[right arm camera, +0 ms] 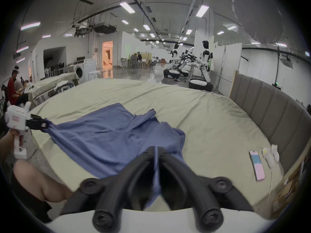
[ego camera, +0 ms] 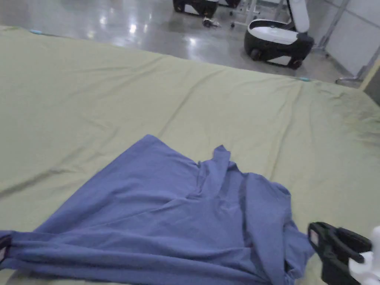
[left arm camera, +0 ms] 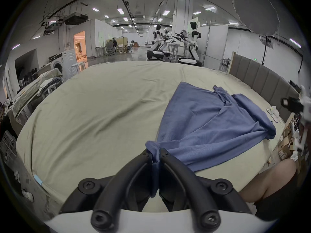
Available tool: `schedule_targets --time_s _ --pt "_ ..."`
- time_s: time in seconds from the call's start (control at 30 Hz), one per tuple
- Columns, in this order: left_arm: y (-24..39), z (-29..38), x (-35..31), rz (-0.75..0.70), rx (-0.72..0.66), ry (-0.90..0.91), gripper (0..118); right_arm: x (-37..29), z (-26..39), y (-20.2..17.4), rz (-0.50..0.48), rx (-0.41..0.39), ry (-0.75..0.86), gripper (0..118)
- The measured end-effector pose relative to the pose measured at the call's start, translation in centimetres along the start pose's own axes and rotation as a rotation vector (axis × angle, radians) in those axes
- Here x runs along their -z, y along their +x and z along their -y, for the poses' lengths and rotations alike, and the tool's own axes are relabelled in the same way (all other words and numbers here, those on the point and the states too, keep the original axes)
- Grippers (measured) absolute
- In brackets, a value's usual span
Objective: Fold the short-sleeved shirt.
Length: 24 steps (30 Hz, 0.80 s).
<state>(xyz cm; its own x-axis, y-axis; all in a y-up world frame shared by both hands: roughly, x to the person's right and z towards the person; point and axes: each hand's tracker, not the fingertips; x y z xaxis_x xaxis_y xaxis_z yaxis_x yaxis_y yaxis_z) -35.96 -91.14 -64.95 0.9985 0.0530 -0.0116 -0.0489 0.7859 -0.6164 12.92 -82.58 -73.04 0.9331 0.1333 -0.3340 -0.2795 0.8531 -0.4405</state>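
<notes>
A blue short-sleeved shirt lies crumpled on the pale green bed sheet, near the front edge, with its cloth pulled taut toward the left. My left gripper is shut on a bunched corner of the shirt; its tip shows at the head view's left edge. My right gripper is shut, with a strip of the shirt running between its jaws. In the head view the right gripper sits at the shirt's right end, low on the right.
A padded headboard runs along the bed's right side. A phone and small white items lie on the sheet beside it. Wheeled humanoid robots stand beyond the far edge. People sit far left.
</notes>
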Motion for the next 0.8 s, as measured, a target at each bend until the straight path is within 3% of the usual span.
schedule_targets --time_s 0.03,0.07,0.1,0.2,0.4,0.47,0.5,0.57,0.6,0.67,0.8 --pt "0.1 -0.1 -0.1 -0.001 0.000 0.002 4 1.8 -1.0 1.3 -0.013 -0.016 -0.047 86" --pt "0.7 -0.5 -0.2 0.001 -0.006 -0.001 4 4.7 -2.5 2.3 -0.050 -0.018 -0.114 112" --pt "0.8 -0.6 -0.2 0.010 -0.013 -0.009 4 7.5 -3.7 2.8 -0.085 -0.014 -0.143 118" --pt "0.9 -0.6 0.2 0.013 -0.009 -0.016 4 15.2 -7.0 3.0 -0.105 0.002 -0.135 118" --pt "1.2 -1.4 0.8 -0.008 -0.010 -0.036 4 30.2 -6.6 4.3 -0.150 0.012 -0.420 115" --pt "1.1 -1.7 0.9 -0.016 -0.010 -0.043 4 32.7 -4.7 5.0 -0.052 0.000 -0.546 106" --pt "1.0 -1.8 0.9 -0.016 -0.012 -0.048 4 33.4 -4.1 5.1 -0.024 -0.016 -0.587 89" --pt "1.0 -1.9 0.8 -0.012 -0.009 -0.057 4 32.1 -3.4 6.5 -0.130 0.052 -0.499 76" --pt "0.9 -2.1 0.9 -0.010 -0.006 -0.061 4 31.7 -3.6 7.1 -0.134 0.071 -0.482 59" --pt "1.0 -2.4 1.1 -0.009 0.002 -0.067 4 31.0 -3.8 8.0 -0.139 0.123 -0.465 6" --pt "1.5 -3.7 1.0 -0.016 0.018 -0.059 4 27.2 -4.8 8.2 -0.146 0.158 -0.412 3"
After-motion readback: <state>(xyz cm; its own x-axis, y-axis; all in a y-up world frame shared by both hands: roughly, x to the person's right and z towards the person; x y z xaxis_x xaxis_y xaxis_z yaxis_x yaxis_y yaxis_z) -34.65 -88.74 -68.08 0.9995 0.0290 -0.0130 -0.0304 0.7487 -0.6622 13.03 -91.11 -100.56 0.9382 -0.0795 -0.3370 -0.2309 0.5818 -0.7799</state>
